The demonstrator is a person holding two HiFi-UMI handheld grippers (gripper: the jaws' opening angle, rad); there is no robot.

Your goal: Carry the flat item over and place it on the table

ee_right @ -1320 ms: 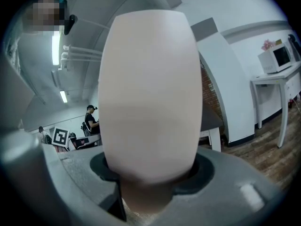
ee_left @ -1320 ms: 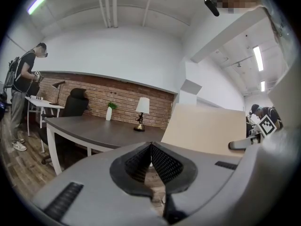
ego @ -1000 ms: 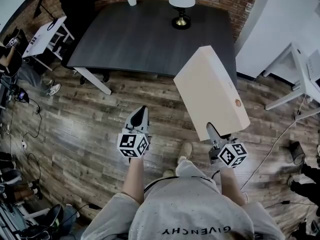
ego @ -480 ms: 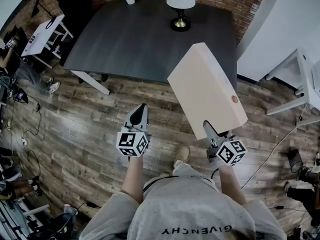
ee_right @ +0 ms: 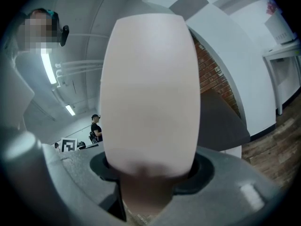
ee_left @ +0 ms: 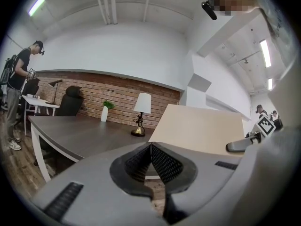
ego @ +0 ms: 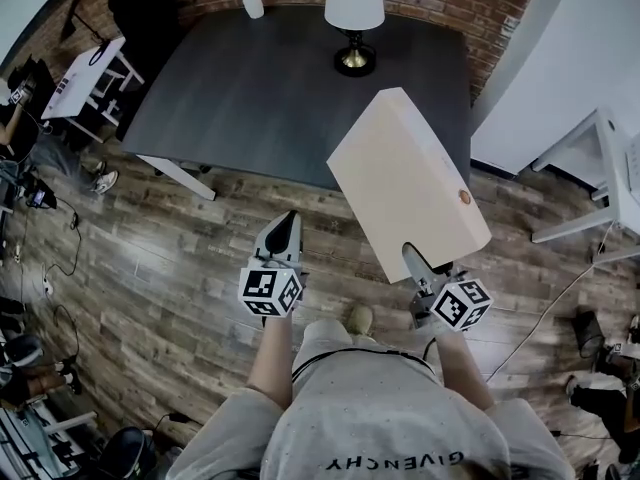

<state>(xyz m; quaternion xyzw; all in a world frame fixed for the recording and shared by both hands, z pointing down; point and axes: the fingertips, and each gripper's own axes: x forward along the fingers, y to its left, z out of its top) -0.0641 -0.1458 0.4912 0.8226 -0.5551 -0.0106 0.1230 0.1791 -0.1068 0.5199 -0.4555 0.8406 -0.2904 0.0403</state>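
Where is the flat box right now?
Head view, right of centre: the flat box is clamped in the right gripper, its far end overlapping the near edge of the dark table.

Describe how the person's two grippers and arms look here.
The left gripper and right gripper have grey, tapering bodies; the left one's pads are dark and ribbed. Each carries a white cube printed with black square markers. The forearms are bare below a light grey short-sleeved T-shirt with dark lettering.

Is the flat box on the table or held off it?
Held off it: right gripper clamps the flat box at its near edge, tilted in the air by the table.
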